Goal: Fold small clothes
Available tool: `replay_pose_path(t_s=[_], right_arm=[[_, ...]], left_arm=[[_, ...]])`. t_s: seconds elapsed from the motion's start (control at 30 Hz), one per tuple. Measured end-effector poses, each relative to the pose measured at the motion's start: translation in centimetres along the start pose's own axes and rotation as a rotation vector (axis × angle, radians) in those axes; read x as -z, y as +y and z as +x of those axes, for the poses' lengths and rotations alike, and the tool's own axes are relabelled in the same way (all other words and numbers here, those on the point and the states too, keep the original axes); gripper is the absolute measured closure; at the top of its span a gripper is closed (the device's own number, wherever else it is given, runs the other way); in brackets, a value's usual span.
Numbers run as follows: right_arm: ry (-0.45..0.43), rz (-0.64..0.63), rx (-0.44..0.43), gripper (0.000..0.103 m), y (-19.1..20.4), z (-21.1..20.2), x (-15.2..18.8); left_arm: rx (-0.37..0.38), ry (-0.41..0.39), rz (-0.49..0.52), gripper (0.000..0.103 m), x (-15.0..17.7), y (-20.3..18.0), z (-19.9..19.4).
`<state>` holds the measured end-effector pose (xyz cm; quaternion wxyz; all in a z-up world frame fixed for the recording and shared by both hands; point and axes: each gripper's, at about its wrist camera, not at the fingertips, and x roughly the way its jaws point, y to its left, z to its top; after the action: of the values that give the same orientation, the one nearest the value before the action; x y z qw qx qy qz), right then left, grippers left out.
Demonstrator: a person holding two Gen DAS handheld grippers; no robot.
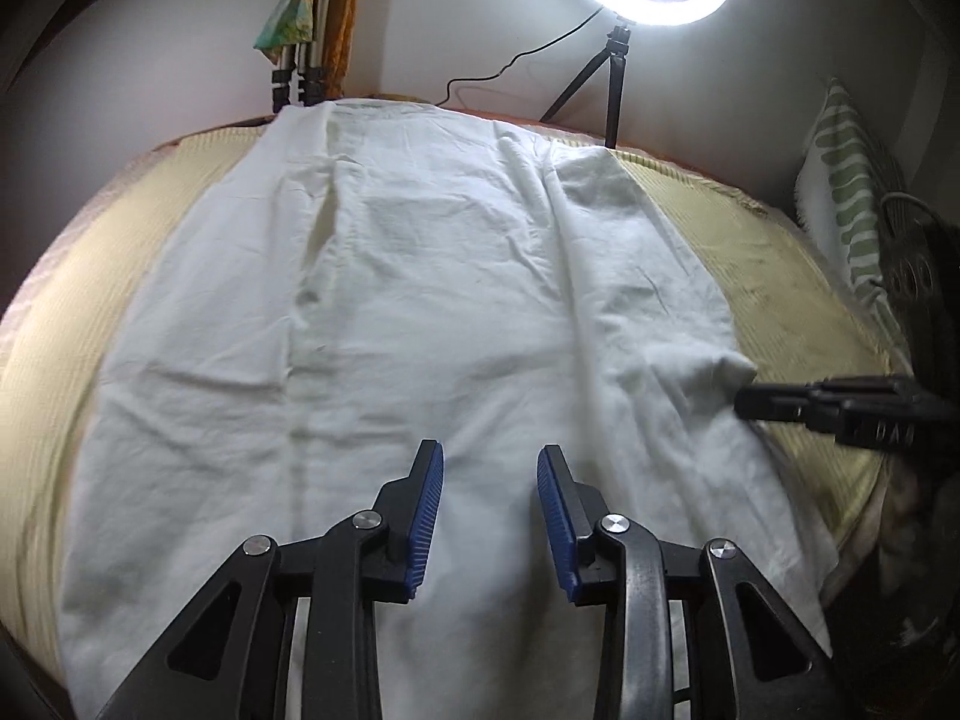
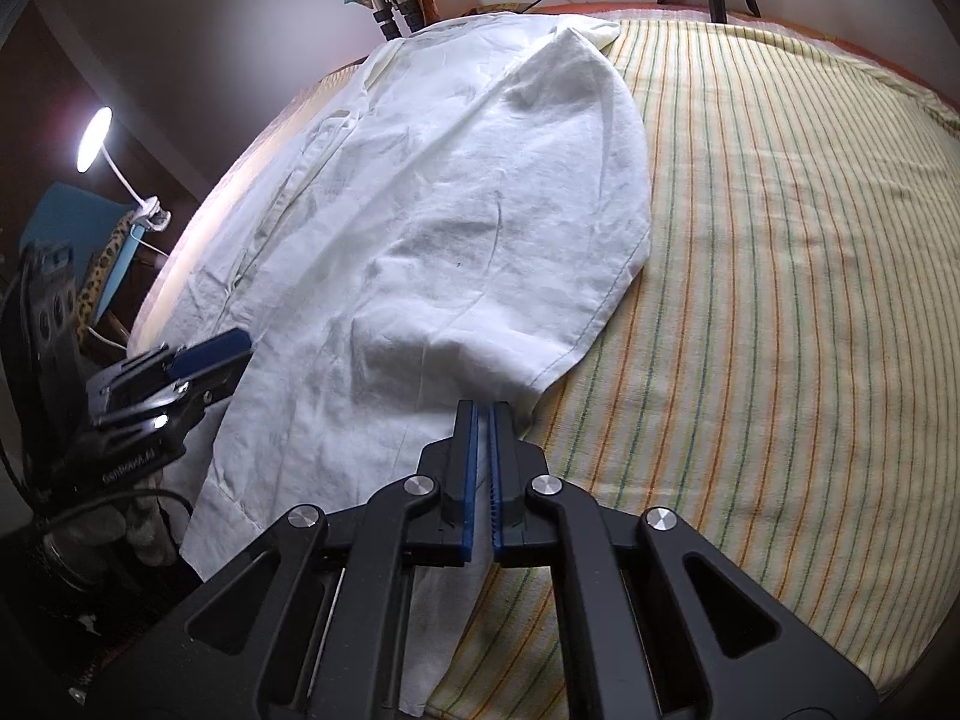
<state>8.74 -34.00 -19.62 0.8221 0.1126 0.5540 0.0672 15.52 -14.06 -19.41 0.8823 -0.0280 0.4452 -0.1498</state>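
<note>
Left gripper (image 1: 490,456): your jaws stand partly apart at lower centre, hovering over the white garment (image 1: 420,300) and holding nothing.
Garment: it lies spread down the middle of the striped bedcover (image 2: 780,300), its sleeve folded in.
Right gripper (image 2: 483,414): your pads are pinched together at the sleeve's edge, lower centre; whether cloth is caught, you cannot tell.
Risk: a thin pinch may slip and undo the fold when you lift.
Containers: none in view.

Crumpled matt white cloth garment (image 1: 420,276) on ribbed, striped woven bedcover (image 2: 780,240).
</note>
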Motion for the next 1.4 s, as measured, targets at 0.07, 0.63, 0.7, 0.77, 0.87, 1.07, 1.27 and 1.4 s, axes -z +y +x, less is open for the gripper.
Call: replay_pose_path(t_s=[0.07,0.63,0.7,0.77,0.87,1.07,1.27,1.4], right_arm=[[-0.010,0.044,-0.033,0.091,-0.4,-0.4,0.1],[-0.229,0.217,-0.105,0.063,-5.8,-9.1,2.2],[-0.225,0.215,-0.100,0.063,-6.1,-9.1,2.3],[-0.216,0.212,-0.103,0.063,-6.4,-8.7,2.3],[-0.202,0.206,-0.104,0.063,-6.7,-7.9,1.8],[-0.177,0.204,-0.125,0.055,-6.6,-5.6,-1.0],[-0.155,0.235,-0.147,0.052,-7.3,-3.0,-4.4],[-0.145,0.234,-0.130,0.052,-7.5,-2.5,-5.8]], left_arm=[[0.015,-0.027,-0.008,0.068,0.4,0.1,-1.2],[0.224,0.047,0.259,0.040,2.9,-14.3,0.0],[0.190,0.064,0.259,0.040,3.1,-14.8,1.0],[0.168,0.045,0.267,0.041,3.1,-14.8,1.1],[0.163,0.030,0.259,0.063,3.1,-14.2,1.4],[0.307,0.053,0.005,0.102,1.6,-9.2,1.0],[0.351,0.010,-0.004,0.096,1.7,-9.5,-1.6],[0.298,0.008,0.110,0.050,2.3,-13.0,-1.2]])
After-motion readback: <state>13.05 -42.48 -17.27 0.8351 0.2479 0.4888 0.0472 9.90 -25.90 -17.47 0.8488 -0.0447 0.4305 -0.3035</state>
